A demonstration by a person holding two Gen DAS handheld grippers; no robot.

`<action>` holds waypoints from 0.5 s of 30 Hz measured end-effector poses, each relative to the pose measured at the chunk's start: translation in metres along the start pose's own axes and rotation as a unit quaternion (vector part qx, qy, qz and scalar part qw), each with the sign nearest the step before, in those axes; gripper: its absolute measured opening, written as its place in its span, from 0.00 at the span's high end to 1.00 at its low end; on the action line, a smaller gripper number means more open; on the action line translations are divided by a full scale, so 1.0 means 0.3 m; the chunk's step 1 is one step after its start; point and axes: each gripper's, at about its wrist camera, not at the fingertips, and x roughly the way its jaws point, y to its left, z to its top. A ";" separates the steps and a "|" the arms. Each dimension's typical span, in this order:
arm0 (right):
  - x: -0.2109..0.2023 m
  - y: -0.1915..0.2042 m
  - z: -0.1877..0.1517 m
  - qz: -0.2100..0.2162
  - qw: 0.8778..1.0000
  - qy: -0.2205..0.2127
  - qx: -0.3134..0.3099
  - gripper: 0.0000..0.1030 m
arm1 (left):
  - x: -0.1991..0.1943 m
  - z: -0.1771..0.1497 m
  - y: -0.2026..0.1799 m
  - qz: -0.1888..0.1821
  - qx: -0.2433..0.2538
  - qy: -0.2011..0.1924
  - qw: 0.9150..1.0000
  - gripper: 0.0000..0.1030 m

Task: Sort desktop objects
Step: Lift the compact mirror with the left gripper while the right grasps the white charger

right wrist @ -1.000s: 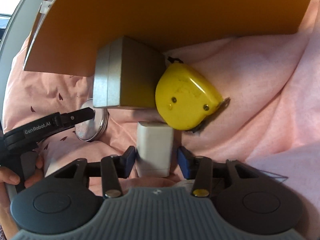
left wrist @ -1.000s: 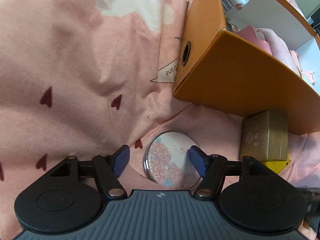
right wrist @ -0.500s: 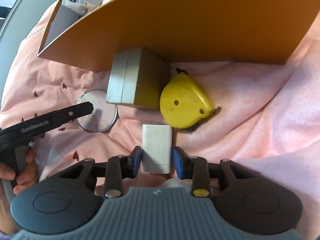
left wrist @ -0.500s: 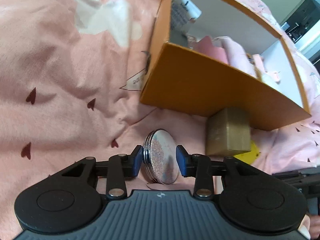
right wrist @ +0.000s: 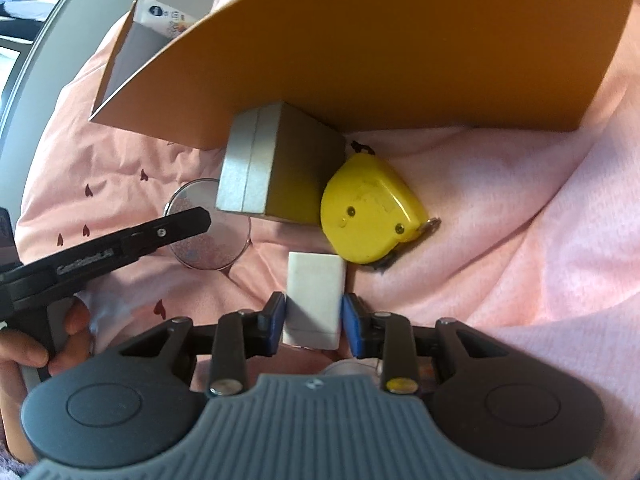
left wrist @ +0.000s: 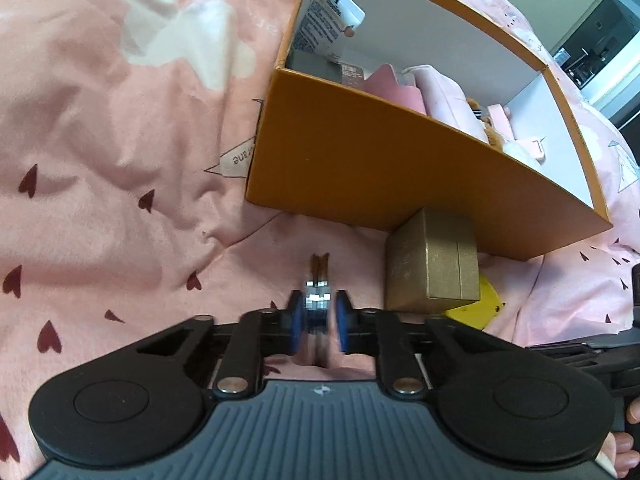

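Note:
In the left wrist view my left gripper [left wrist: 318, 316] is shut on a round compact mirror [left wrist: 320, 276], held on edge just above the pink bedding. The right wrist view shows the same mirror [right wrist: 208, 252] side-on, with a left finger [right wrist: 180, 226] lying across it. My right gripper [right wrist: 314, 318] has a white rectangular block [right wrist: 316, 284] between its blue pads. Its jaws are closing and the pads touch the block's two sides. An open orange box [left wrist: 360, 160] stands behind, holding pink items and a white tube.
A gold box [right wrist: 280, 172] leans against the orange box's wall [right wrist: 400, 60]. A yellow tape measure [right wrist: 372, 216] lies to its right, just beyond the white block. Rumpled pink cloth [left wrist: 100, 120] with dark hearts covers the surface. A hand [right wrist: 24, 356] holds the left gripper's handle.
My left gripper has closed on the mirror, which lay flat and now stands on edge, slightly raised. The right pads have narrowed onto the white block.

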 end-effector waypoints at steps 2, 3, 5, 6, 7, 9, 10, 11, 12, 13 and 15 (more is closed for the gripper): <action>-0.001 0.012 -0.002 0.002 1.000 -0.004 -0.004 0.68 | -0.009 -0.007 -0.002 -0.002 -0.001 -0.005 1.000 0.86; -0.004 0.018 -0.004 0.004 1.000 -0.007 -0.005 0.68 | -0.017 -0.010 -0.003 -0.001 -0.001 -0.009 1.000 0.86; -0.019 0.030 -0.010 0.007 1.000 -0.017 -0.009 0.68 | -0.037 -0.019 -0.005 -0.002 -0.005 -0.016 1.000 0.86; -0.030 0.040 -0.014 0.008 1.000 -0.023 -0.013 0.68 | -0.055 -0.020 -0.008 -0.006 -0.004 -0.020 1.000 0.86; -0.042 0.050 -0.017 0.009 0.999 -0.028 -0.018 0.68 | -0.071 -0.016 -0.014 -0.012 -0.002 -0.023 1.000 0.86; -0.077 0.068 -0.020 0.012 0.999 -0.037 -0.026 0.68 | -0.121 -0.008 -0.025 -0.028 0.005 -0.029 0.999 0.86; -0.098 0.080 -0.019 0.014 0.999 -0.040 -0.031 0.68 | -0.145 0.002 -0.042 -0.036 0.010 -0.033 0.999 0.86; -0.127 0.090 -0.013 0.018 0.998 -0.046 -0.036 0.68 | -0.179 0.015 -0.052 -0.046 0.015 -0.038 0.998 0.86; -0.161 0.100 -0.005 0.024 0.998 -0.050 -0.040 0.69 | -0.211 0.029 -0.065 -0.055 0.024 -0.042 0.997 0.86; -0.274 0.051 -0.012 0.033 0.997 -0.052 -0.047 0.69 | -0.240 0.045 -0.077 -0.065 0.029 -0.046 0.996 0.86; -0.359 0.074 0.030 0.063 0.994 -0.061 -0.060 0.70 | -0.293 0.094 -0.087 -0.084 0.033 -0.063 0.994 0.86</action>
